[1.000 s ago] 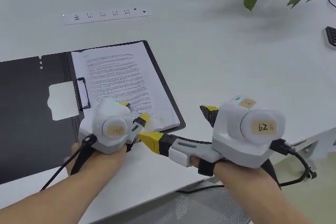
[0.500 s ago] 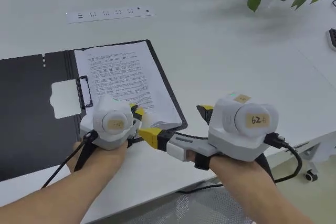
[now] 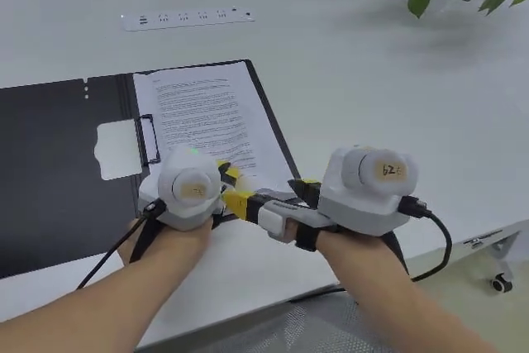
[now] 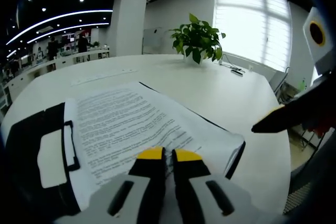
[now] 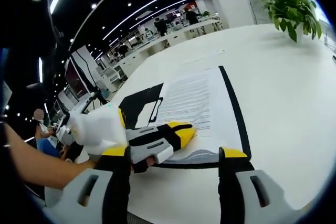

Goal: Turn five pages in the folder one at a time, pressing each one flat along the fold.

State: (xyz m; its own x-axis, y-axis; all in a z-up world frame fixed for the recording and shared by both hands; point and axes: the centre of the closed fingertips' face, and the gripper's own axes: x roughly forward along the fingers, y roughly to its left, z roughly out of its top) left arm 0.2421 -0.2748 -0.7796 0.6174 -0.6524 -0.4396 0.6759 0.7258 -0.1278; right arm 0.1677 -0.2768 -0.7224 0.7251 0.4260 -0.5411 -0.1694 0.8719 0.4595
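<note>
Right gripper (image 5: 173,153), jaws wide, has slid in toward the page's (image 3: 207,113) lower corner beside the near-closed left gripper (image 4: 164,154), so a turn looks imminent.

The left tongs (image 4: 168,155) have yellow tips close together, with a thin slit between them, over the bottom of the printed page (image 4: 131,121). The page lies in a black folder (image 4: 26,135) on the white surface (image 4: 236,90). One tip of the right tongs (image 4: 273,120) pokes in. A green plant (image 4: 198,38) stands far back.
</note>
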